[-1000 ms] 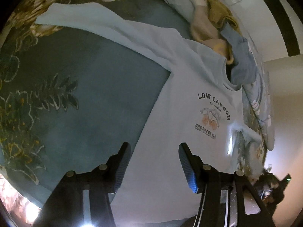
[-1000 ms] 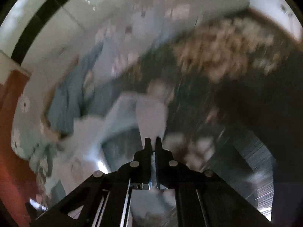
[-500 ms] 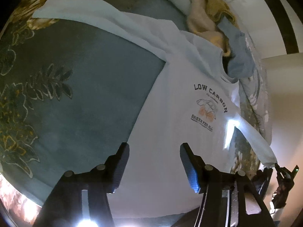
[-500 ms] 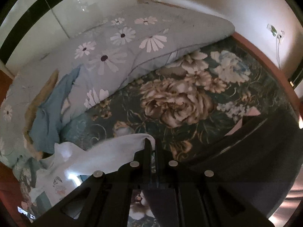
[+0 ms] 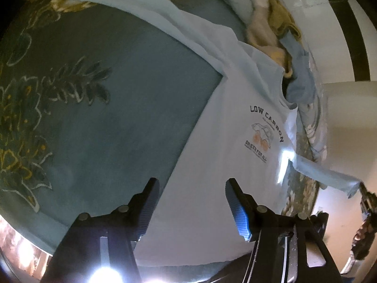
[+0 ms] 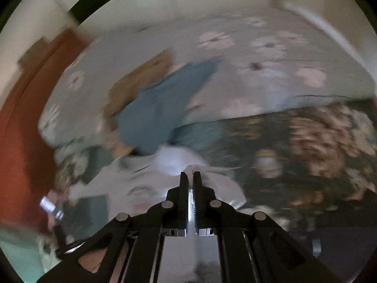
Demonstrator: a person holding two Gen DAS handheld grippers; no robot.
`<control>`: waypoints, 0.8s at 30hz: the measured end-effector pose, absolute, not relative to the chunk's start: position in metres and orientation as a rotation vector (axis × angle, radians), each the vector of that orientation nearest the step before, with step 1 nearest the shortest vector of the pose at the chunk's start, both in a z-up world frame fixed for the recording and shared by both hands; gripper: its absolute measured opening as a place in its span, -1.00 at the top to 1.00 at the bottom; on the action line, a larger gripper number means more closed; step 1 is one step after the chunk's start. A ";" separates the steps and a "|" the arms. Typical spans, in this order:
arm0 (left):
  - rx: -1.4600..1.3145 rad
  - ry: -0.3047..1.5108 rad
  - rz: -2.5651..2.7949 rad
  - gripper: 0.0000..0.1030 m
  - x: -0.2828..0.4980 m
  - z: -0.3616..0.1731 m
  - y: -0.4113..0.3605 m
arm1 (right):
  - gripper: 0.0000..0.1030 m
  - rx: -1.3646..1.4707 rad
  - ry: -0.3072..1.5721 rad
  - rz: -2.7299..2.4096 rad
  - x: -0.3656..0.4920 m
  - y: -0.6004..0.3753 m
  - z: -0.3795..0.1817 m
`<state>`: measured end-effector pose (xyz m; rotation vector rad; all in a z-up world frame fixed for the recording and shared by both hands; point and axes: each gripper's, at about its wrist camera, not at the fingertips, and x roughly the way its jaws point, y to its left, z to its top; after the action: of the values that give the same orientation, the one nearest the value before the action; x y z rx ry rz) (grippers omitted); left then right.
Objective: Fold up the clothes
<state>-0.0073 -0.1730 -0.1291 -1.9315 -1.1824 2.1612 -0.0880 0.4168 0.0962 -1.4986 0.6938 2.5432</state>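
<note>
Pale shirt [image 5: 212, 165] sleeve lifted higher, pinched by right fingers [image 6: 197, 181]; left fingers [image 5: 150, 195] spread.

We count one pale blue long-sleeved shirt [image 5: 212, 155] printed "LOW CARBON". Three more garments are heaped together: one cream [image 5: 261, 30], one mustard yellow [image 5: 282, 16], one dusty blue [image 5: 300, 77]. Two black two-finger grippers: left [image 5: 192, 188], right [image 6: 190, 176].
</note>
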 end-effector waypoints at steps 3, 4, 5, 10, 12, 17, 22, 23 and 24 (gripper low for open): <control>-1.922 -1.224 2.163 -0.22 -0.001 -0.133 -0.183 | 0.94 -1.584 0.740 2.628 -0.120 0.369 0.091; -1.920 -1.238 2.165 -0.22 0.001 -0.133 -0.187 | 0.94 -1.613 0.748 2.650 -0.130 0.353 0.087; -1.918 -1.252 2.167 -0.22 0.003 -0.134 -0.192 | 0.94 -1.643 0.755 2.672 -0.141 0.337 0.083; -1.913 -1.318 2.183 -0.24 0.010 -0.137 -0.212 | 0.93 -1.836 0.714 2.727 -0.192 0.251 0.044; -1.918 -1.329 2.186 -0.24 0.011 -0.138 -0.217 | 0.93 -1.910 0.710 2.703 -0.204 0.225 0.021; -1.926 -1.321 2.201 -0.25 0.011 -0.133 -0.219 | 0.93 -2.055 0.721 2.643 -0.227 0.173 -0.035; -1.936 -1.306 2.221 -0.26 0.005 -0.129 -0.217 | 0.88 -2.129 0.658 2.633 -0.238 0.144 -0.062; -1.939 -1.298 2.223 -0.26 0.002 -0.129 -0.215 | 0.88 -2.133 0.650 2.642 -0.240 0.141 -0.064; -1.942 -1.291 2.224 -0.26 -0.001 -0.129 -0.213 | 0.88 -2.138 0.641 2.650 -0.241 0.139 -0.066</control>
<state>-0.0013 -0.2128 -0.1288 -1.9417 -1.2906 2.2240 -0.2410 0.1388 -0.0657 -2.1381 0.6410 2.6498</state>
